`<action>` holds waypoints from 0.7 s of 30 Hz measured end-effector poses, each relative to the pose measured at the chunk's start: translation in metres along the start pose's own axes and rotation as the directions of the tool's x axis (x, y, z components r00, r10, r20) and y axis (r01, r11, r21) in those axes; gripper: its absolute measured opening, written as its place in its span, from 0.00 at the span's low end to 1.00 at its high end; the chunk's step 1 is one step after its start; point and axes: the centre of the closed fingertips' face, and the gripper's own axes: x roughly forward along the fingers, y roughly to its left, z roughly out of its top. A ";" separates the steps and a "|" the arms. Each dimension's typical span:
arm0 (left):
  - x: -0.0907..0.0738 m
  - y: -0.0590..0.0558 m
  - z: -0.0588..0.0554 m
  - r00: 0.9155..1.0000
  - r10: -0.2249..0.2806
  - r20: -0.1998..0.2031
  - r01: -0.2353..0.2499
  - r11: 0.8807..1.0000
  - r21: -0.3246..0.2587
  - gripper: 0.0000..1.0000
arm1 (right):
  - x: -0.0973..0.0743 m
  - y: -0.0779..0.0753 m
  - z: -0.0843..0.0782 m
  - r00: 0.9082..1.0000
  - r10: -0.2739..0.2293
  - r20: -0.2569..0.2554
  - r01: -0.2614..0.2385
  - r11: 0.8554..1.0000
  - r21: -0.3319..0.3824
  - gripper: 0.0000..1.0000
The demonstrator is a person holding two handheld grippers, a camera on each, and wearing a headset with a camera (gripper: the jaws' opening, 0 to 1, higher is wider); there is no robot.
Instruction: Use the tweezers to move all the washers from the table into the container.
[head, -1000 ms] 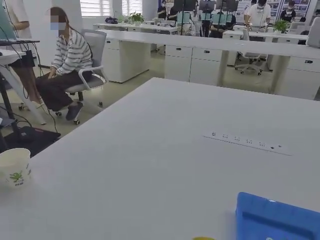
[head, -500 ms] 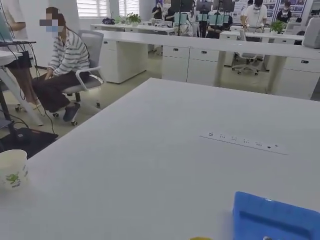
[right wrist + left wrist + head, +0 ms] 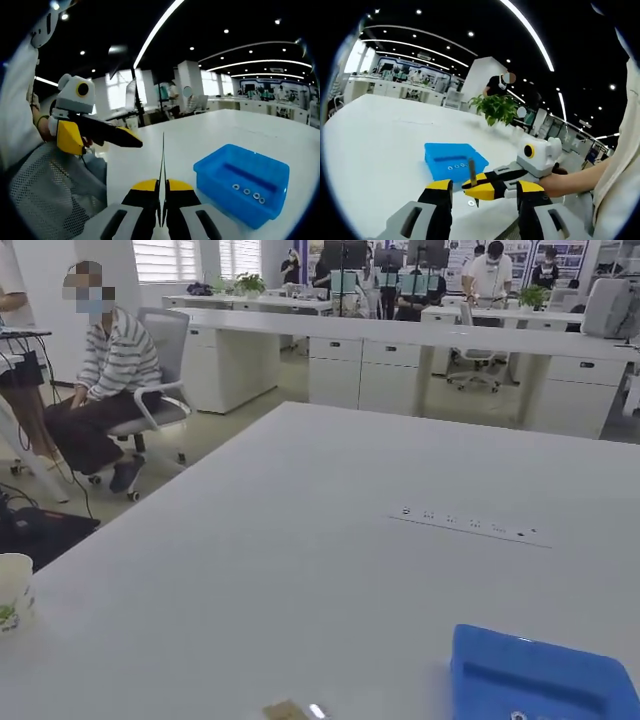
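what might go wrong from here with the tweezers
1. The tweezers are clamped thin in the right gripper; pressed on the table, they may twist or slip.
2. What looks like a washer lies flat by the tweezer tip; it could skid away or drop before reaching the container.
3. The head view aims past the work, so the pick may go poorly watched.

Washers (image 3: 455, 167) in blue container (image 3: 436, 151), tweezers (image 3: 472, 169) near

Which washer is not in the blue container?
The lone washer lying on the white table, below the right gripper's yellow tips in the left gripper view. The other four washers lie in a row inside the blue container.
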 end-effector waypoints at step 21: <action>-0.006 -0.003 0.001 0.999 0.041 -0.002 -0.040 0.996 0.079 0.02 | 0.006 0.037 -0.004 0.987 -0.015 -0.159 -0.019 0.977 -0.210 0.04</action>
